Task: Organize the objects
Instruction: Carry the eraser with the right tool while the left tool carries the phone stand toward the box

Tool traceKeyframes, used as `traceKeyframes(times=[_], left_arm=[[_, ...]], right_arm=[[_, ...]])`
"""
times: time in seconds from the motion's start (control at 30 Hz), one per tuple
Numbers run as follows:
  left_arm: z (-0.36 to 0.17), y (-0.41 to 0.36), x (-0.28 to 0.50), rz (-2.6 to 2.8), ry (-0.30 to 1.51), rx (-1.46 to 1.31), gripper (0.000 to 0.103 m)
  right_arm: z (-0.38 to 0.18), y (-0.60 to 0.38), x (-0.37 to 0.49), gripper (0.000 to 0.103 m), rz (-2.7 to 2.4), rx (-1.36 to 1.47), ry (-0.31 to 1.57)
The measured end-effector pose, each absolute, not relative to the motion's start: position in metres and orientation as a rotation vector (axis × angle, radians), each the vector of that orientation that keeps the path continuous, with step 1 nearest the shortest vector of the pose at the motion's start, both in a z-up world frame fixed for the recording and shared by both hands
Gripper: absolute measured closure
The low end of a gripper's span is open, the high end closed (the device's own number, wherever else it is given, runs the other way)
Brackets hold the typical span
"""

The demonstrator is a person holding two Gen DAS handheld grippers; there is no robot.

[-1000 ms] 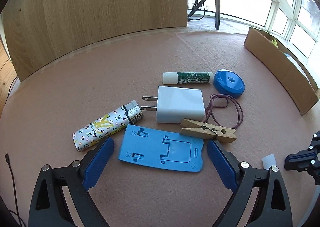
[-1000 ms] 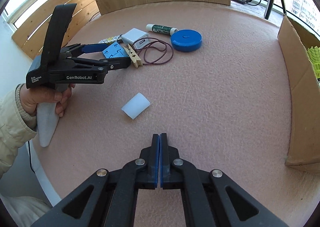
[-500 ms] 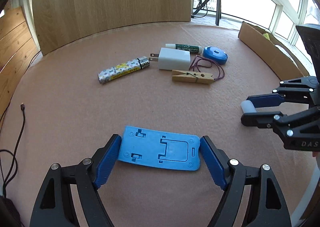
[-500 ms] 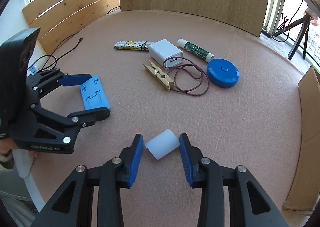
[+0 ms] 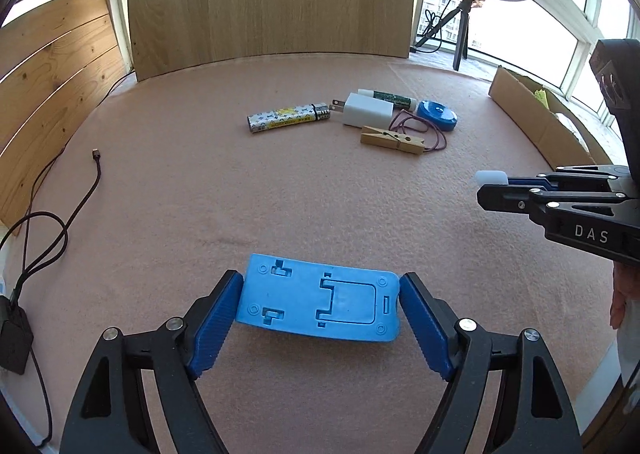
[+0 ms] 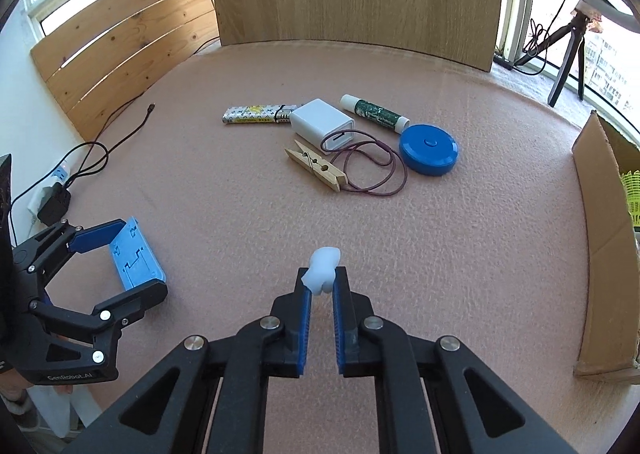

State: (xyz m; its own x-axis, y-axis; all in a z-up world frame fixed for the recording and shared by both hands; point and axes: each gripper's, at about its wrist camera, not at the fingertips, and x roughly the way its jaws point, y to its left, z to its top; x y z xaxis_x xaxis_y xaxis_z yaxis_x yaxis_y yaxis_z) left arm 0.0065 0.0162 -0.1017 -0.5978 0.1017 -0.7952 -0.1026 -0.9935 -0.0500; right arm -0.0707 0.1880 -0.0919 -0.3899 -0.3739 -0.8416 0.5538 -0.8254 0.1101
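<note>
In the left wrist view, the right tongs [image 5: 486, 189] at 3 o'clock bore the white letters "DAS" on their black frame and pinched a small white foam piece [image 5: 491, 177] at their tips. The left tongs [image 5: 320, 308] clamped a flat blue plastic stand [image 5: 320, 306], moulded with slots and round bosses, by its two short ends between ribbed blue pads [image 5: 216, 318], low over the pink felt counter [image 5: 240, 189]. Toward 12 o'clock lay a patterned lighter [image 5: 288, 117], a white charger [image 5: 367, 115], a green-labelled tube [image 5: 387, 97], a round blue tape measure [image 5: 437, 117], a wooden clothespin [image 5: 392, 139] and a maroon cord loop [image 5: 424, 129].

In the right wrist view, the left tongs [image 6: 120, 258] at 9 o'clock read "GenRobot.AI" and held the blue stand [image 6: 136, 260] tilted. The right tongs [image 6: 321, 282] were nearly closed, squeezing the white foam piece [image 6: 323, 268] so it bulged above the pads. A cardboard box [image 6: 600, 254] stood at 3 o'clock.
</note>
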Motion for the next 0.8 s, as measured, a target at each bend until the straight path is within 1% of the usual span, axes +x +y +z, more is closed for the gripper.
traceKeyframes(times=[0.4, 0.57, 0.8], left_arm=[[-0.019, 0.032, 0.001, 2.8, 0.023, -1.202, 0.021], [0.001, 0.035, 0.004, 2.819, 0.024, -1.165, 0.021], [0.012, 0.026, 0.009, 2.839, 0.025, -1.147, 0.021]], right_arm=[[-0.02, 0.203, -0.054, 0.094, -2.303, 1.1, 0.171], [-0.007, 0.206, -0.052, 0.094, -2.311, 1.067, 0.164], [0.001, 0.202, -0.047, 0.094, -2.317, 1.042, 0.157]])
